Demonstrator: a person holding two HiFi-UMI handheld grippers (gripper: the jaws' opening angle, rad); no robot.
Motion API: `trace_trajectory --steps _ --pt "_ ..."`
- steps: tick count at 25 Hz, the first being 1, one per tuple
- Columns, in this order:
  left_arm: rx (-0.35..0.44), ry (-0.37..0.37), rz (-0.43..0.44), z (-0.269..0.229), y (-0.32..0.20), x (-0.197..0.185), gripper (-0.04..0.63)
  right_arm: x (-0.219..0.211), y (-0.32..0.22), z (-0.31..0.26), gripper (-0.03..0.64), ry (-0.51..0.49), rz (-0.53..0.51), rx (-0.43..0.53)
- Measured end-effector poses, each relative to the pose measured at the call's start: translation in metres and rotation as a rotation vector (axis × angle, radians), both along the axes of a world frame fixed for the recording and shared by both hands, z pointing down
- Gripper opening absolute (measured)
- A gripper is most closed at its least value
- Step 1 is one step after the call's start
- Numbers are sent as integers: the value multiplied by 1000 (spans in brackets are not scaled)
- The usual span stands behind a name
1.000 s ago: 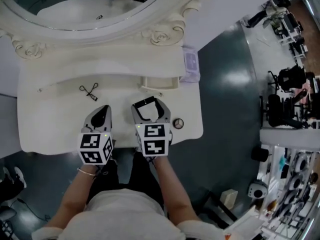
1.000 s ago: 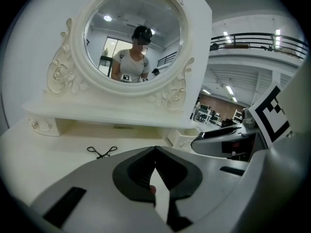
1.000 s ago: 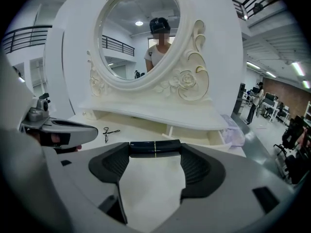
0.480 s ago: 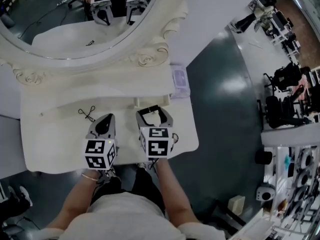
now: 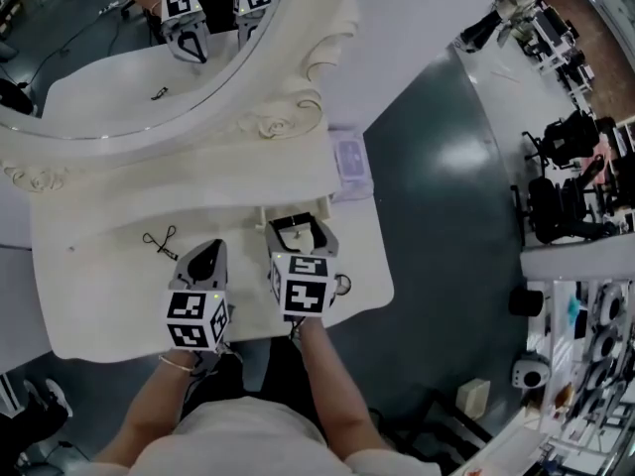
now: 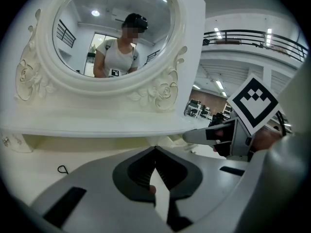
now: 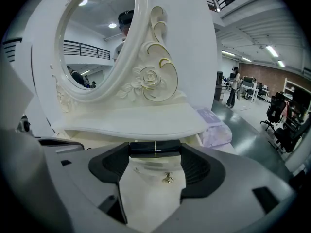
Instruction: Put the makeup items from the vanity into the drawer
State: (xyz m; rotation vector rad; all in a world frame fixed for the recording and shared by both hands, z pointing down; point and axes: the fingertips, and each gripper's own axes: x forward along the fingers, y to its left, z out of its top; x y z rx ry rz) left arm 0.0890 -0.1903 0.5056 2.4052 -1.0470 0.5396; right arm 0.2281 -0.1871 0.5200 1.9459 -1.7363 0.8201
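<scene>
Vanity station, listed near to far.

1. Left gripper (image 5: 208,251), at 7 o'clock on the white worktop (image 5: 99,300). Tongs pressed together, tips meeting, nothing between them. Its cube (image 5: 193,317) carries black-and-white square markers; no letters.
2. Right gripper (image 5: 298,224), just beside the left one, at 5 o'clock. Tongs spread wide and pinching a dark tube (image 7: 146,148) crosswise by its two ends; a thin pale line rings its middle. No label can be read on it. Its cube (image 5: 303,286) has the same kind of markers.
3. Drawer front (image 7: 146,188), white, with a small gold knob (image 7: 168,178), seen directly under the held tube. The tongs cover most of the drawer from above, so how far it stands out cannot be told.
4. Small round item (image 5: 342,285) on the worktop at 4 o'clock, touching the right gripper's edge; partly hidden, too small to identify.
5. Eyelash curler (image 5: 159,243), black, lying at 9 o'clock, well apart from both grippers.
6. Pale purple box (image 5: 349,159) at 1 o'clock on the shelf end; print too small to read.
7. Oval mirror (image 5: 119,58) at 11 o'clock, carved white frame, cut off by the picture edge; both marker cubes reflected.
</scene>
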Motion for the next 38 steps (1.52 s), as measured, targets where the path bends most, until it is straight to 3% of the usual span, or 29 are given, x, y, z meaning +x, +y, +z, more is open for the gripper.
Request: trace_trajectory --steps 13,38 --pt "-57 -21 -27 26 -2 -2 3 3 -15 22 324 -20 12 -59" --pt "-62 -16 -91 26 -1 -28 3 -2 -13 11 324 14 28 -25"
